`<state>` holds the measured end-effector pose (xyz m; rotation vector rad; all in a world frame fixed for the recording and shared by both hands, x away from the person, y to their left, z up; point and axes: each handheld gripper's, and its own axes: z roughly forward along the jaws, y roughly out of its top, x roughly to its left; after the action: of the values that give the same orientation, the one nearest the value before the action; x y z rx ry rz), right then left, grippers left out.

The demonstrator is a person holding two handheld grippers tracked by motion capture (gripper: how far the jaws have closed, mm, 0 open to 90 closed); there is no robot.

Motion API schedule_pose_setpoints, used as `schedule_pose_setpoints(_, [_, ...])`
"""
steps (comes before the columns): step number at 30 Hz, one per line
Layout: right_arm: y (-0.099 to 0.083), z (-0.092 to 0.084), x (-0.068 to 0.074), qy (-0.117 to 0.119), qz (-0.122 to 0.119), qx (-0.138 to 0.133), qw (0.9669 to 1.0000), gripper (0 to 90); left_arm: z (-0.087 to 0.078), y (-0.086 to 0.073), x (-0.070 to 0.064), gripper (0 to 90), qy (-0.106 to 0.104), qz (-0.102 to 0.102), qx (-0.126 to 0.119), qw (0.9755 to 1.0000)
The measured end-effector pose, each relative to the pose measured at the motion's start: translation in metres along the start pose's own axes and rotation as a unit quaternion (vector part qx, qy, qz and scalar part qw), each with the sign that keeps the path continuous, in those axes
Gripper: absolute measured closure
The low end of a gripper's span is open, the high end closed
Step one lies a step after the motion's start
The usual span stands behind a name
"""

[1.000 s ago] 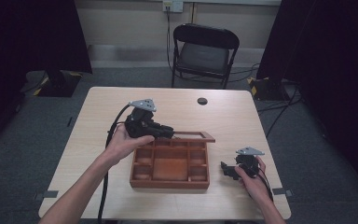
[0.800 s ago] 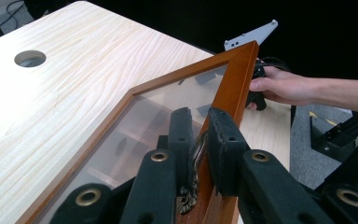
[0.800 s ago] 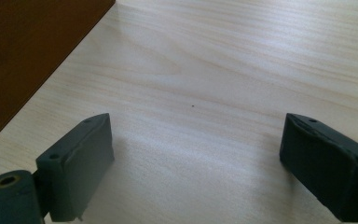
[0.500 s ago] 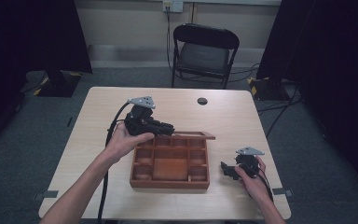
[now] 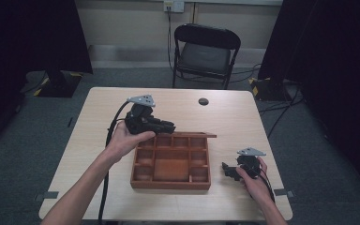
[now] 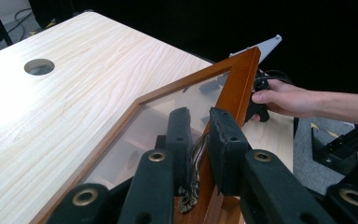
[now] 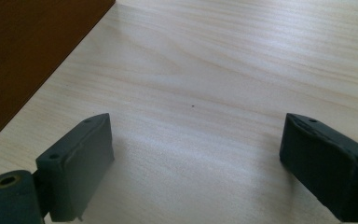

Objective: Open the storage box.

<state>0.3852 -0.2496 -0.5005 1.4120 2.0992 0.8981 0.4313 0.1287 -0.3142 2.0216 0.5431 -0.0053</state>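
A brown wooden box (image 5: 171, 180) with several compartments sits in the middle of the table. Its glass lid in a wooden frame (image 5: 192, 134) is hinged up along the box's far edge. My left gripper (image 5: 171, 126) is at the box's far left corner, shut on the lid's brass handle (image 6: 196, 154), with the lid frame (image 6: 235, 88) rising past the jaws of my left gripper (image 6: 198, 123). My right gripper (image 5: 225, 169) rests low over the table to the right of the box, open with nothing between its fingers. Up close, my right gripper (image 7: 196, 154) faces bare tabletop beside the box wall (image 7: 28, 56).
A round hole (image 5: 203, 101) is in the light wooden table (image 5: 243, 117) at its far side. A black folding chair (image 5: 205, 51) stands behind the table. Black curtains hang on both sides. A cable trails from the left gripper along the forearm.
The lid's free edge has risen very slightly in my left gripper. The right gripper has stayed in place.
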Motion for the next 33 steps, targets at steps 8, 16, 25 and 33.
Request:
schedule_pose_setpoints(8, [0.0000,0.0000,0.0000,0.000,0.000,0.000,1.0000,9.0,-0.0004,0.0015,0.0012,78.6,0.002,-0.001,-0.003,1.0000])
schedule_pose_setpoints(16, [0.0000,0.0001,0.0000,0.000,0.000,0.000,1.0000,9.0,-0.0006,0.0027,0.0005,78.6,0.009,0.004,-0.004,0.9999])
schedule_pose_setpoints(25, [0.0000,0.0001,-0.0001,0.001,-0.001,0.000,1.0000,9.0,0.0005,0.0044,0.0024,78.6,0.012,0.001,-0.005,0.9999])
schedule_pose_setpoints(33, [0.0000,0.0001,0.0000,0.001,0.000,0.000,1.0000,9.0,0.0003,0.0071,0.0044,78.4,0.013,0.000,-0.006,0.9999])
